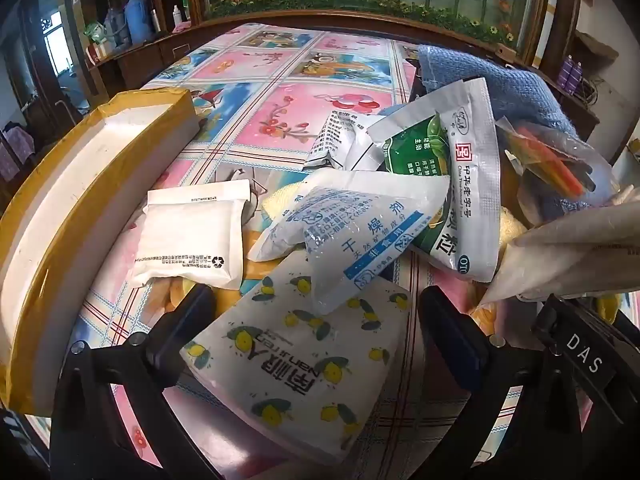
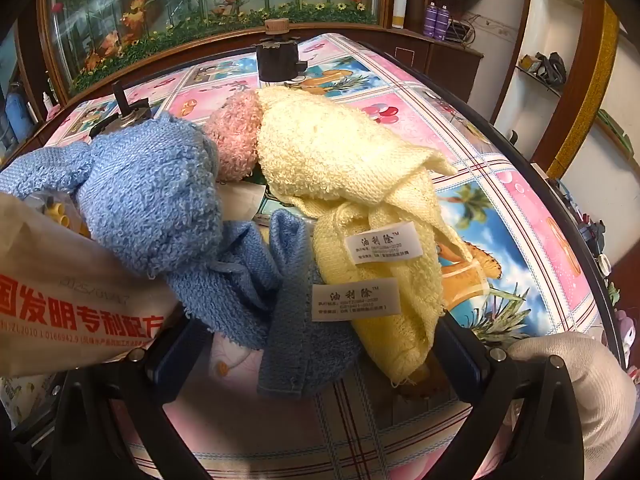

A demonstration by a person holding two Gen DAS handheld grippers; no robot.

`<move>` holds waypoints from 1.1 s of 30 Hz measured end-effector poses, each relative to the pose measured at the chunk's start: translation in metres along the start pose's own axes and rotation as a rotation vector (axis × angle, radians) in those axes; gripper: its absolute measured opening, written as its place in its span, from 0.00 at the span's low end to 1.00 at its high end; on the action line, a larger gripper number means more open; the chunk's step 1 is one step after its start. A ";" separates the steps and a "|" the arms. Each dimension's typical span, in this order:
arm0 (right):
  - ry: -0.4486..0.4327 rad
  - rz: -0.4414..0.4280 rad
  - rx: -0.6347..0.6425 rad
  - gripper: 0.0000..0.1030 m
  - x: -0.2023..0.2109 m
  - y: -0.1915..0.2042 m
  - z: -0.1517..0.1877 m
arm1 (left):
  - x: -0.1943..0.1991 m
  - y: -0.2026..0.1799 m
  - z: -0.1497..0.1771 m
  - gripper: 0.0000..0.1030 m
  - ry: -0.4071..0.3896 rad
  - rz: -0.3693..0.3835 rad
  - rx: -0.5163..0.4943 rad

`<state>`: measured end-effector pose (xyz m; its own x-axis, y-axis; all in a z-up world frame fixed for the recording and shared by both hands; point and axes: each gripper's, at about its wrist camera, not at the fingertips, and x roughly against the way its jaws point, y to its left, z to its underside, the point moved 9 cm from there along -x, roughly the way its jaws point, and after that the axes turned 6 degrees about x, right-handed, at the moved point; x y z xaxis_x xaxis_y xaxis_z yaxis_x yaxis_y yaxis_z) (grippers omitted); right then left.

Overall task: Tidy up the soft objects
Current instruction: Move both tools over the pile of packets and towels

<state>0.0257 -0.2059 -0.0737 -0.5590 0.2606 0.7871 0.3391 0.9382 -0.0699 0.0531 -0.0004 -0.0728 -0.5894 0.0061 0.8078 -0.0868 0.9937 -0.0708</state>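
Glossy plastic tablecloth point(image 1: 280, 92), printed in pink and blue cartoon panels, across the whole middle of both views. Long white foam-like box point(image 1: 80, 208) with a yellow taped rim, curving along the left edge of the left view. Nubbly blue terry towel point(image 2: 152, 196), bunched into a rounded lump, left of centre in the right view, a flatter woven flap with a white label trailing toward the bottom. Pale yellow towel point(image 2: 340, 168), loosely folded into a cone, centre of that view, touching the blue one, with its own white label. Fluffy pink cloth point(image 2: 234, 140) peeking out between the two, upper centre. Soft rectangular tissue pack point(image 1: 296, 364) with a lemon print, lower centre of the left view, between the spread black fingers of the left gripper point(image 1: 316, 320): open, gripping nothing. Crinkly clear desiccant bag point(image 1: 348, 224) lying on the pack's far end. Shiny green-and-silver sachet point(image 1: 452, 184) just behind it, tilted. Flat white pouch point(image 1: 192, 232), pillow-shaped, left of centre beside the box. Beige paper bag point(image 2: 64, 300) with red lettering at the left edge of the right view. Right gripper point(image 2: 316, 344) likewise spread wide, towel ends lying between its fingers, not pinched.
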 end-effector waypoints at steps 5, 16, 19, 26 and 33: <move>0.000 -0.001 -0.001 1.00 0.000 0.000 0.000 | 0.000 0.000 0.000 1.00 -0.001 -0.003 -0.002; 0.000 -0.001 -0.001 1.00 0.000 0.000 0.000 | 0.002 -0.001 0.002 1.00 0.000 0.012 -0.024; 0.000 -0.001 -0.001 1.00 0.000 0.000 0.000 | 0.001 -0.004 0.003 1.00 0.000 0.018 -0.031; 0.000 -0.001 -0.001 1.00 0.000 0.000 0.000 | 0.001 -0.004 0.003 1.00 0.001 0.019 -0.031; 0.001 -0.001 -0.001 1.00 0.000 -0.001 0.000 | 0.000 -0.007 0.003 1.00 0.014 0.066 -0.094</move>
<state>0.0256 -0.2066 -0.0738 -0.5589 0.2595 0.7876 0.3391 0.9383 -0.0686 0.0515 -0.0074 -0.0735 -0.5797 0.0728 0.8115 0.0280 0.9972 -0.0695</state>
